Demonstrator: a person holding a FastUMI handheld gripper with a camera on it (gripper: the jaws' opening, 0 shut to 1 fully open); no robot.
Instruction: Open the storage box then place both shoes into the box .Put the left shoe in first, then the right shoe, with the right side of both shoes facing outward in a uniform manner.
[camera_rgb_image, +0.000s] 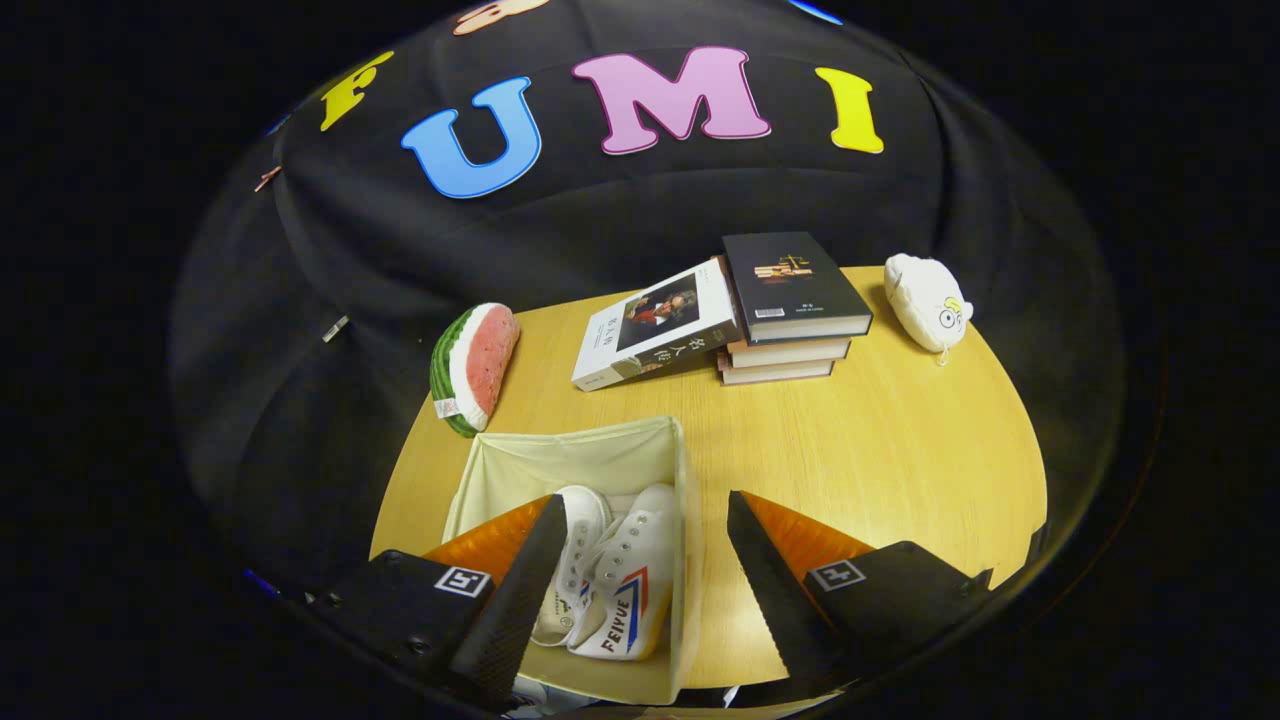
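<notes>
tongs nearest, fingers spread wide apart, holding nothing. left finger hangs over storage box, right finger over bare tabletop. box is open, sits on tabletop between fingers. two white shoes inside, side by side, toes pointing up toward far wall: left shoe partly hidden by finger, right shoe with red and blue stripes facing out. far side, left to right: watermelon slice toy, tilted book leaning on book stack, white plush toy.
</notes>
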